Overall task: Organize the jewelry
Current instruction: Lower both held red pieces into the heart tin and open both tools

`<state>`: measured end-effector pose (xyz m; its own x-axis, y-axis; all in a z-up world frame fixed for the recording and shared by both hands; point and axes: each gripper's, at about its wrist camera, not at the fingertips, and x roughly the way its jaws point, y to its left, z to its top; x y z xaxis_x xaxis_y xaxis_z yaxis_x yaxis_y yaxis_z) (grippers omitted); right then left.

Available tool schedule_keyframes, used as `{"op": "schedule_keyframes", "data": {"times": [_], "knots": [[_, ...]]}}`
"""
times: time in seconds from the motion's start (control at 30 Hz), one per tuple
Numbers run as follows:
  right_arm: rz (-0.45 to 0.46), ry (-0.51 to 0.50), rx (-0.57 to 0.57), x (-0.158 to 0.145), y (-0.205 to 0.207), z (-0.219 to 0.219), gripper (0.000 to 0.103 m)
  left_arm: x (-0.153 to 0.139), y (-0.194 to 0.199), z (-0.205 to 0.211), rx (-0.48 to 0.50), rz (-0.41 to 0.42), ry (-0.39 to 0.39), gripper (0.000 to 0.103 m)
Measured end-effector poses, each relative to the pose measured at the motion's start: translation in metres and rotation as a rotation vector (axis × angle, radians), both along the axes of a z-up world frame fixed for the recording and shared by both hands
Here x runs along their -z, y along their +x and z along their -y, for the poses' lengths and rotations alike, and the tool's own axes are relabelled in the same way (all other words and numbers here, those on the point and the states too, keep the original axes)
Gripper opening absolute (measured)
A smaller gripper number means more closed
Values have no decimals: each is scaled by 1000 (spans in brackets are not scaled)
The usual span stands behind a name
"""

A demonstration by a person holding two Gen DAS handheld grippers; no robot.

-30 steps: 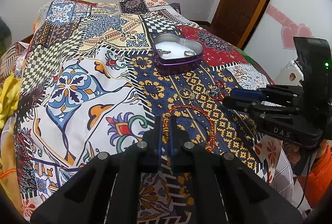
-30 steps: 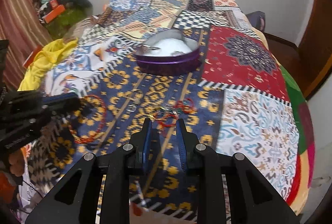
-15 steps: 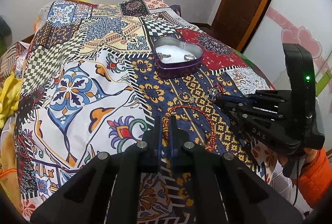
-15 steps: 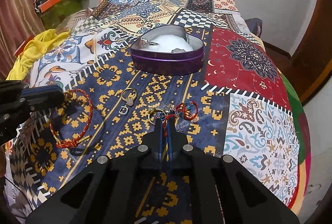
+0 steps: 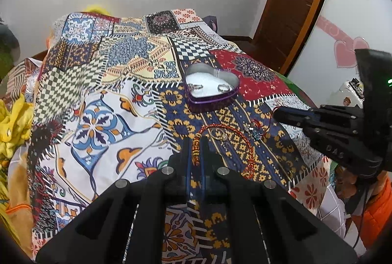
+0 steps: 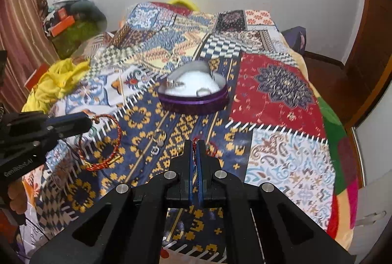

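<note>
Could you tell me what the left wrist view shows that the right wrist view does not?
Only the left wrist view shows the pink heart stickers on the wall and the left gripper shut on the red braided bracelet. Only the right wrist view shows the striped curtain and the right gripper shut on a thin red corded bracelet. Both show the heart-shaped tin holding rings and loose rings on the patchwork bedspread.

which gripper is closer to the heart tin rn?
Roughly even. Left gripper, shut on the red bangle, and right gripper, pinching the charm bracelet, both sit short of the heart tin.
</note>
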<state>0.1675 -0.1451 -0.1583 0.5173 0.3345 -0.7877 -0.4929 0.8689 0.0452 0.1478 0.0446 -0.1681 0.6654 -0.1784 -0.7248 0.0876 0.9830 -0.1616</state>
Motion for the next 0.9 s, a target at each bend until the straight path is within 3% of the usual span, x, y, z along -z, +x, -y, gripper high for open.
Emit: {"op": "schedule_keyframes", "data": {"times": [0.6,0.9], "knots": [[157,84,10,-66,17,4,2,-27,37,12,-9,52,29,4],[204,113,-12,-78,36,-7,2,-32,64,18,-15,69,47,4]]}}
